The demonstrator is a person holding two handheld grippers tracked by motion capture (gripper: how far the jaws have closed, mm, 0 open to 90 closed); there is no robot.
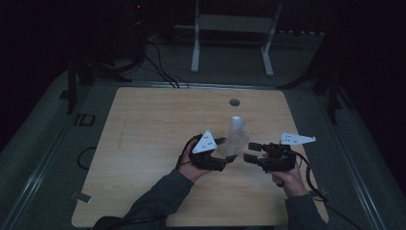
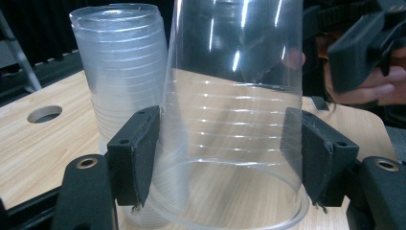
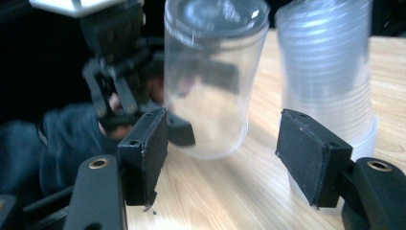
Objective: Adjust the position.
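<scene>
Item: one clear plastic cup [image 2: 234,120], upside down with its rim low over the counter [image 1: 143,143], pinched across its wall between the pads of the left tool [image 2: 225,158]; the wall bows slightly at the pads, so the grip looks firm. Location: just beside a stack of nested clear cups [image 2: 124,96] that stands inverted on the counter near its middle, short of the round hole [image 1: 234,102]; cup and stack look close enough to touch, though contact cannot be confirmed. Right tool [image 3: 225,158]: jaws spread, nothing between them, the held cup and the stack both lying ahead of it; in the high view it sits level to the right of the cup. Step in hand, by judgement: a single cup has been separated from the stack and is carried by the left tool alone, the right having let go. Next move, by judgement: carry the cup clear of the stack and set it down on bare counter without crushing the thin wall or knocking the stack; the right tool is free to steady the stack.
</scene>
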